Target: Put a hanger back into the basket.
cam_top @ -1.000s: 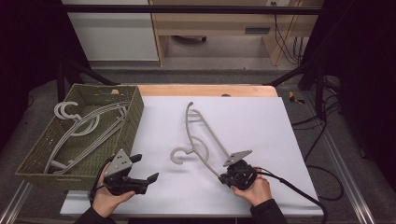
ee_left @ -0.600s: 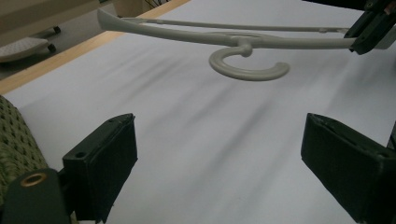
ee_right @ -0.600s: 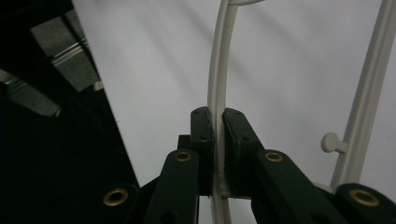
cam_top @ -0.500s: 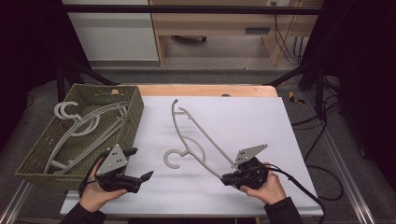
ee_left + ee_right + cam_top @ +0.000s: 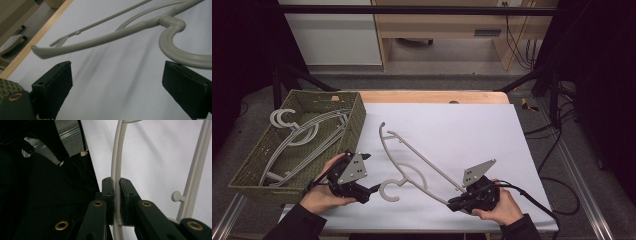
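Hanger swung leftward, white table, wicker basket

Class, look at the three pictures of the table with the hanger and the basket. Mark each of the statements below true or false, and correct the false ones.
1. The right gripper is shut on the grey hanger. True.
2. The left gripper is clamped on the hanger's hook. False: its jaws stand wide open, the hook just beyond them.
3. The green woven basket holds other hangers. True.
4. The basket sits at the right of the white table top in the high view. False: it sits at the left.
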Action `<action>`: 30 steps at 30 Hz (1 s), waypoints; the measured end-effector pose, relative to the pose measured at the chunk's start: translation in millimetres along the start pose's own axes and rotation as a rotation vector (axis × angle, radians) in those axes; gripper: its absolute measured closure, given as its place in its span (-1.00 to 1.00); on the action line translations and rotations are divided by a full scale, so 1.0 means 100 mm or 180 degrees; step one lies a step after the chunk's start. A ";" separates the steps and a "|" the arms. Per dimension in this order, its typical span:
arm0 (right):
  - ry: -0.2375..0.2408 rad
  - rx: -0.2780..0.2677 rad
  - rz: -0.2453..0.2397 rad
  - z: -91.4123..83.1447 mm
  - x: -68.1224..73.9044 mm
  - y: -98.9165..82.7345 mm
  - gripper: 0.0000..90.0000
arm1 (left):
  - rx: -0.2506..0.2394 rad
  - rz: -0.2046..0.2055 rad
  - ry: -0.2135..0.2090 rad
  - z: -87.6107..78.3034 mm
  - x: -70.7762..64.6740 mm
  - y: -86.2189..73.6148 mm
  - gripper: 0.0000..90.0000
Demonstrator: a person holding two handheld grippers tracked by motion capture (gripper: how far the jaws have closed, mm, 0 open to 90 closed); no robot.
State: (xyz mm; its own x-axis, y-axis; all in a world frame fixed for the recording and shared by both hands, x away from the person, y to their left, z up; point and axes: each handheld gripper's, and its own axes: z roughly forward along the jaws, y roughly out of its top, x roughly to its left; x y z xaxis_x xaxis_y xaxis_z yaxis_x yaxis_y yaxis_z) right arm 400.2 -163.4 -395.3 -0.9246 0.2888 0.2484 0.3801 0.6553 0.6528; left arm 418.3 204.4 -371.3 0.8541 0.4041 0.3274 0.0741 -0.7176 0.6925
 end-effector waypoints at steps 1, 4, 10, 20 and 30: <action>0.0019 0.0001 -0.0024 0.00 0.00 0.00 0.85 | 0.0029 0.0057 -0.0021 0.02 0.00 0.02 -0.78; 0.0105 0.0007 -0.0024 0.01 0.02 0.00 0.85 | 0.0135 0.0276 -0.0026 0.09 -0.01 0.07 -0.74; 0.0230 0.0068 -0.0083 0.02 0.04 -0.01 0.85 | 0.0195 0.0812 0.0029 0.20 -0.06 0.12 -0.54; 0.0403 0.0145 -0.0124 0.03 0.07 -0.02 0.85 | 0.0237 0.1357 -0.0083 0.31 -0.14 0.13 0.02; 0.0444 0.0147 -0.0152 0.01 0.07 -0.02 0.85 | 0.0258 0.1626 -0.0087 0.31 -0.19 0.09 0.41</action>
State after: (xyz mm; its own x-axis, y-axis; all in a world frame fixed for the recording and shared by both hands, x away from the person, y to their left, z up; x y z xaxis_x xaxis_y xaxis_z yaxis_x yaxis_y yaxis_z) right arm 393.1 -162.1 -396.1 -0.9350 0.1591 0.3169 0.3335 0.6982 0.6335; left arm 419.1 173.0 -391.3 0.8049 -0.0236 0.5929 -0.3172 -0.8616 0.3962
